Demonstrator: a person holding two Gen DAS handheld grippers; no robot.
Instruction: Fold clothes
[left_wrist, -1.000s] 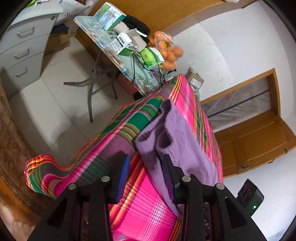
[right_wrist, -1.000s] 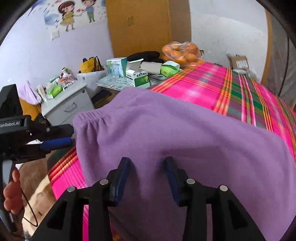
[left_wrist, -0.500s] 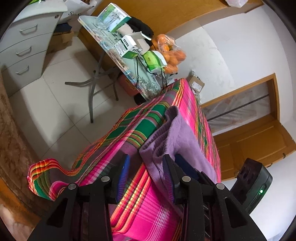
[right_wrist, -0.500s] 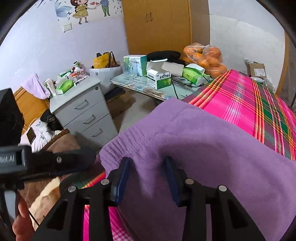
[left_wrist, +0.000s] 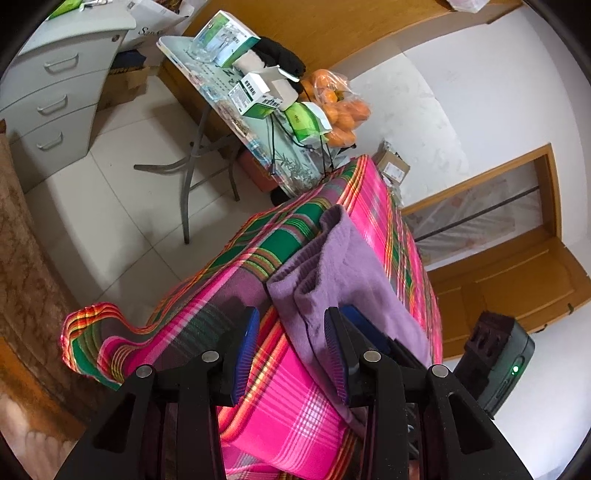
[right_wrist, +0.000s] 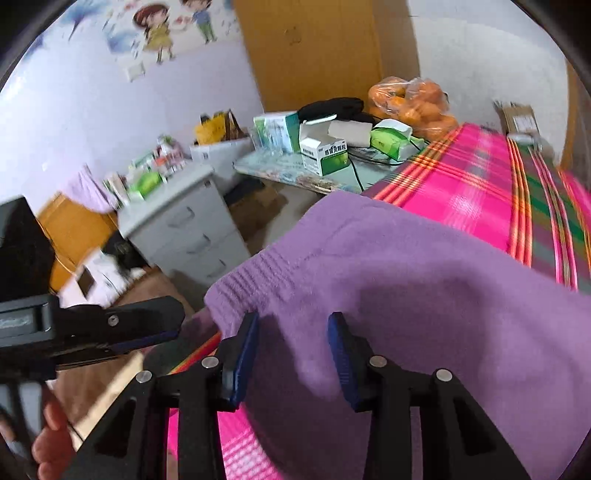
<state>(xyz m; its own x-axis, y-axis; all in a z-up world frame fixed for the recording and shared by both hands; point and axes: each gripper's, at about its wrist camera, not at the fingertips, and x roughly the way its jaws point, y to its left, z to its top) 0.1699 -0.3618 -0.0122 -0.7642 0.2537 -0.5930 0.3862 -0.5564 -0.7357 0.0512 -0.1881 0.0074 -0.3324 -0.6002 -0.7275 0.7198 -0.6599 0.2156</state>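
Right wrist view: the right gripper (right_wrist: 291, 349) stands with jaws apart over the purple garment (right_wrist: 424, 295), ribbed hem just ahead. Left gripper (left_wrist: 290, 350), jaws also spread, straddles the garment's edge on the pink plaid cloth (left_wrist: 288, 421); beyond, a cluttered folding table (left_wrist: 236, 122).

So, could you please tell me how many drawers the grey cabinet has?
3 drawers on the grey metal cabinet, stacked: top, middle, bottom. The right wrist view also shows three; none seems hidden.
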